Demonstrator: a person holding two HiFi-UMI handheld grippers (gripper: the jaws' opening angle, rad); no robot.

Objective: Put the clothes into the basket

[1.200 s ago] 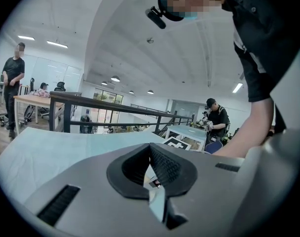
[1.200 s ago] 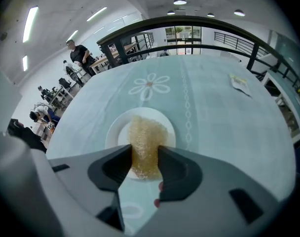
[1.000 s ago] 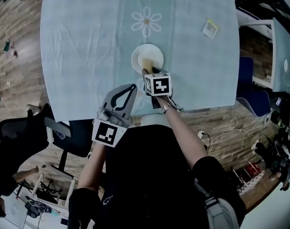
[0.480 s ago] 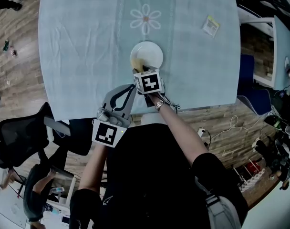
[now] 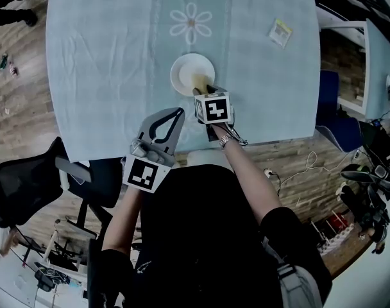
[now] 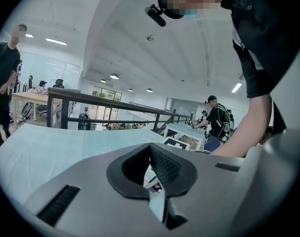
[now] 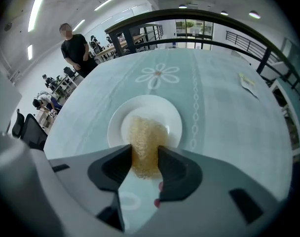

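Grey plastic, left gripper (image 5: pixel 178 112): held over the near edge of the table (image 5: pixel 105 63), to the left of the right gripper. Its jaws are pressed together at the tips with nothing between them. The left gripper view (image 6: pixel 150 147) confirms this, showing only an empty loop behind the meeting tips. Its marker cube sits on the near side, off the table.

Grey plastic, right gripper (image 5: pixel 204 90): held just inside the near edge, reaching toward the table's middle. Its jaws pinch a tan coarse-textured pad (image 5: pixel 199 82). In the right gripper view (image 7: pixel 145 154) the pad (image 7: pixel 145 137) fills the gap between both jaw pads.

Tan pad, position: its near end is clamped between the jaws and its far end reaches over the middle of the white plate (image 5: pixel 182 69). Whether it rests on the plate or hangs just above cannot be told.

White plate (image 7: pixel 155 107): round, at the table's middle, slightly toward the near edge.

Pale blue-green tablecloth: covers the whole table. A white daisy print (image 5: pixel 191 24) lies beyond the plate toward the far edge.

Small paper card (image 5: pixel 281 32): lies flat near the far right corner, well apart from the plate.

Black office chair (image 5: pixel 25 178): stands on the wood floor off the near left corner.
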